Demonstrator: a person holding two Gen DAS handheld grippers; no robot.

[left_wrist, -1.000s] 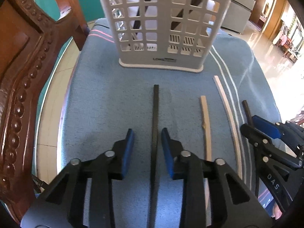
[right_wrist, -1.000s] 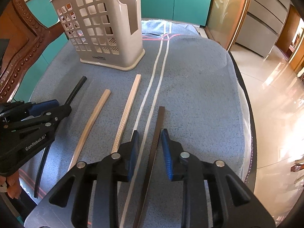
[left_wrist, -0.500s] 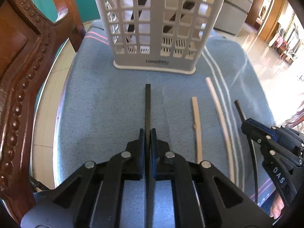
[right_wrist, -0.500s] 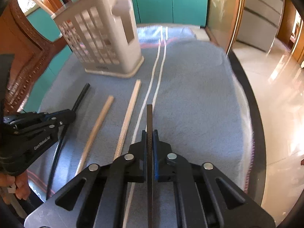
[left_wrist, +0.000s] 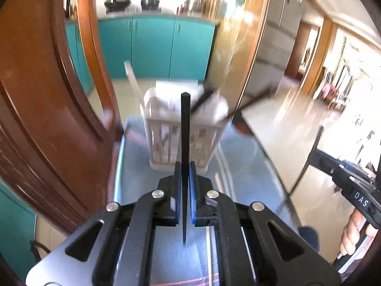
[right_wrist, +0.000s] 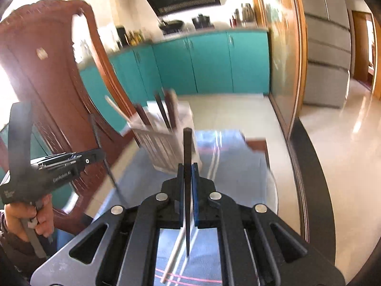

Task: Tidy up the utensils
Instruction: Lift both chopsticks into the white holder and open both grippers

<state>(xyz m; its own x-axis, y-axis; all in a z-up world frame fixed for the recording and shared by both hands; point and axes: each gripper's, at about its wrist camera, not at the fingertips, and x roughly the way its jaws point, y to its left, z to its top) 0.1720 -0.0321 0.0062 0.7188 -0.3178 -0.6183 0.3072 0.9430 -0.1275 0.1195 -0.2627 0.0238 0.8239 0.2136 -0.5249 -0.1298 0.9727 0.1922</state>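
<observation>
My left gripper (left_wrist: 185, 166) is shut on a black chopstick (left_wrist: 184, 128) and holds it lifted, pointing toward the white slotted utensil basket (left_wrist: 183, 138). My right gripper (right_wrist: 188, 168) is shut on a dark brown chopstick (right_wrist: 187, 152), also lifted off the blue cloth (right_wrist: 233, 164). The basket (right_wrist: 166, 150) holds several sticks. Each gripper shows in the other's view: the right one (left_wrist: 350, 186) with its stick, the left one (right_wrist: 69, 162) with its stick. A pale chopstick (right_wrist: 173, 255) lies on the cloth below my right gripper.
A carved wooden chair back (left_wrist: 47, 119) stands close on the left of the table. The table's dark edge (right_wrist: 307, 178) runs along the right. Teal cabinets (right_wrist: 209, 64) and tiled floor lie beyond.
Both grippers closed on their chopsticks and lifted them off the cloth, tilting up so the views now look over the basket into the room.
</observation>
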